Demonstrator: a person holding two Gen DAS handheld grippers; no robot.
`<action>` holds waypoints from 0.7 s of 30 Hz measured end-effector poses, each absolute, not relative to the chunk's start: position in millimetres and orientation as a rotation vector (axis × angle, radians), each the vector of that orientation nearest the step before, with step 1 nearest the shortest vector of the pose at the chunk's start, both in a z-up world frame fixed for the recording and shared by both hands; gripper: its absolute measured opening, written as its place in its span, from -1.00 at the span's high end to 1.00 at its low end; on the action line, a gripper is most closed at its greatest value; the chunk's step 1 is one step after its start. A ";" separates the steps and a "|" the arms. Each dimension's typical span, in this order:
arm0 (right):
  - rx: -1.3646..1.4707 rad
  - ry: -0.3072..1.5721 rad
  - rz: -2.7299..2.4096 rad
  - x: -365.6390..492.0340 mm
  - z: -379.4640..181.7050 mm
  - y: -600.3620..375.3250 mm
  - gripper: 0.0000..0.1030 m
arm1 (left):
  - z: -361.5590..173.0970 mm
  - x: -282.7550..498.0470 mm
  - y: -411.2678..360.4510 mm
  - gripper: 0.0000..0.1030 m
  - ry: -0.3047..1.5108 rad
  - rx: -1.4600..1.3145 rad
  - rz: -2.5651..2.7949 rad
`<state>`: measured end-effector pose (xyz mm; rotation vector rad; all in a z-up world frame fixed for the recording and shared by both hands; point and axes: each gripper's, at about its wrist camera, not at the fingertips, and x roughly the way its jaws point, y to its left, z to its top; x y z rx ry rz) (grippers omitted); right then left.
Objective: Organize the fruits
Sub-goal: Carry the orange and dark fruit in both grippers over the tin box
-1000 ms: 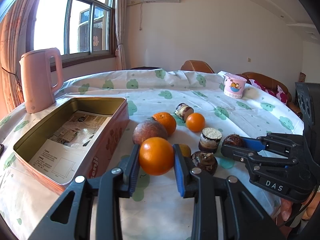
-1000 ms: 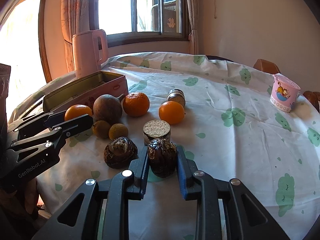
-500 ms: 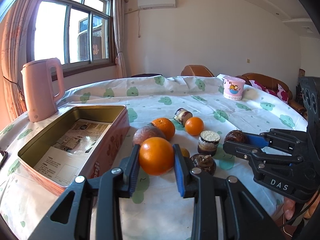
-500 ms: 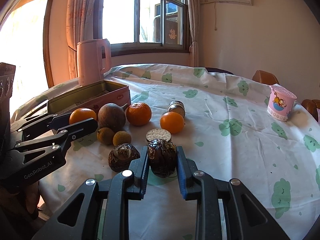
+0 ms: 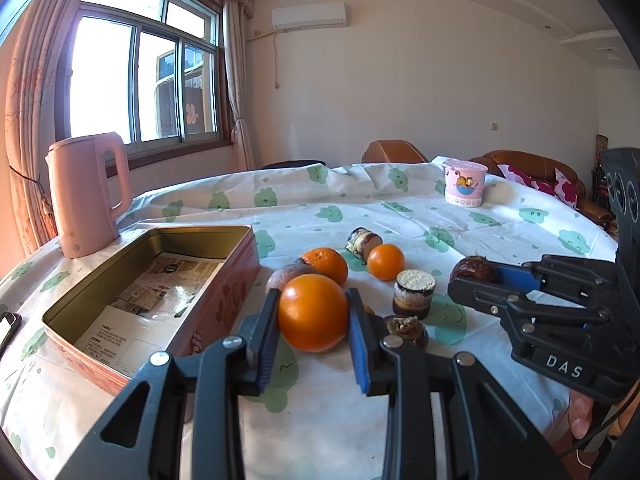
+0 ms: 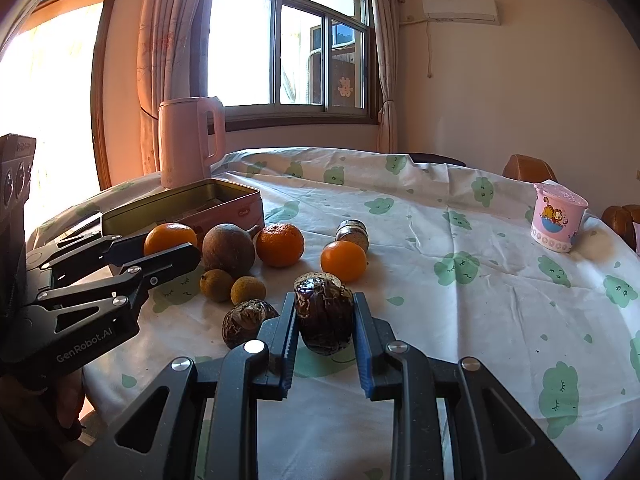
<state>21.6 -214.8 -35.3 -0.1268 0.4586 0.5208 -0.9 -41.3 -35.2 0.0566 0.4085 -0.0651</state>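
My left gripper (image 5: 313, 316) is shut on an orange (image 5: 313, 311), held above the cloth just right of the open pink tin box (image 5: 100, 320). My right gripper (image 6: 325, 322) is shut on a dark brown wrinkled fruit (image 6: 324, 314), lifted over the table. It also shows in the left wrist view (image 5: 474, 269). On the cloth lie a brown round fruit (image 6: 228, 249), a tangerine (image 6: 280, 245), a second orange (image 6: 343, 261), two small yellow-brown fruits (image 6: 216, 285) and another dark wrinkled fruit (image 6: 248, 322).
A pink kettle (image 5: 86, 194) stands behind the tin. A pink cartoon cup (image 5: 464, 183) sits far right. A small cake cylinder (image 5: 414, 298) stands upright and a little jar (image 5: 362, 238) lies on its side among the fruit. A phone (image 5: 8, 326) lies at the left edge.
Both grippers have risen with their fruit, and the views tilt up to show more wall and window. The items on the cloth have not moved.
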 end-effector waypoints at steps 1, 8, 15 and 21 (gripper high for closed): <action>-0.127 0.456 0.522 21.2 -35.1 -214.9 0.48 | -34.9 -1.2 -41.4 0.37 0.405 0.057 -0.064; -0.122 0.421 0.530 17.6 -33.8 -217.0 0.48 | -33.0 -3.8 -42.3 0.37 0.384 0.066 -0.061; -0.117 0.392 0.533 13.9 -33.2 -219.2 0.48 | -29.2 -8.2 -45.3 0.37 0.348 0.090 -0.052; -0.133 0.379 0.521 11.2 -31.6 -217.0 0.48 | -21.6 -12.6 -45.2 0.37 0.323 0.098 -0.041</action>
